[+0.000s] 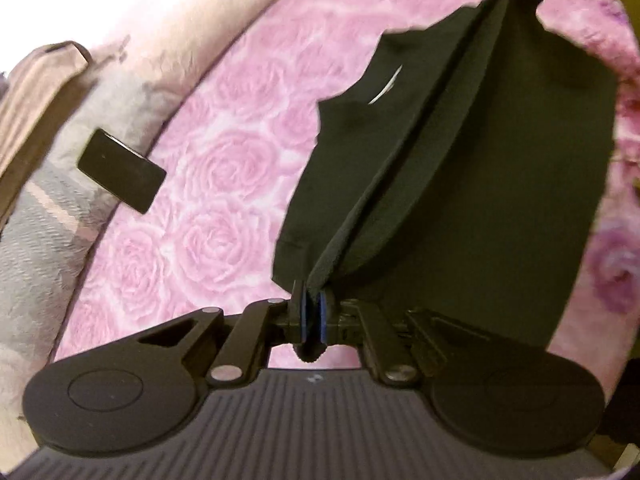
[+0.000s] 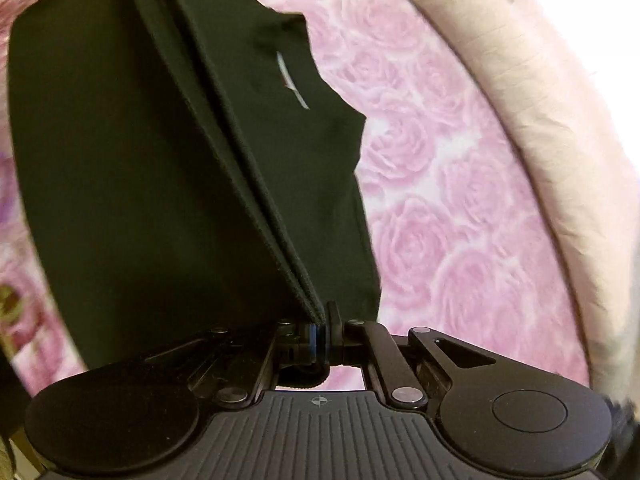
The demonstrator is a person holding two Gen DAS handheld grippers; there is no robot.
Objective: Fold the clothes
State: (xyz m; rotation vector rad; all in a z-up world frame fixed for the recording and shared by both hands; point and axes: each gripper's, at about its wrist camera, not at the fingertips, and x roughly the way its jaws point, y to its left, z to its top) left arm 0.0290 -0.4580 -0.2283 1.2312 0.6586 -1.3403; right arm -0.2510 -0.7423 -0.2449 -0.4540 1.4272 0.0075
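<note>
A black garment (image 1: 460, 168) hangs stretched between the two claws above a bed covered with a pink rose-print bedspread (image 1: 208, 168). The left claw (image 1: 311, 316) is pinched tight on one end of the garment's top edge, blue pads pressed against the fabric, and the right claw (image 2: 320, 334) is clamped the same way on the other end — the doubled edge runs taut from one to the other. Below that edge the cloth drops in two layers, with a small white label (image 2: 292, 80) showing on the inner face. Toward the bed's far edge a black rectangular object (image 1: 122, 170) lies beside a grey-and-pink blanket (image 1: 44, 216) — a pale padded border (image 2: 532, 128) curves along that side.
</note>
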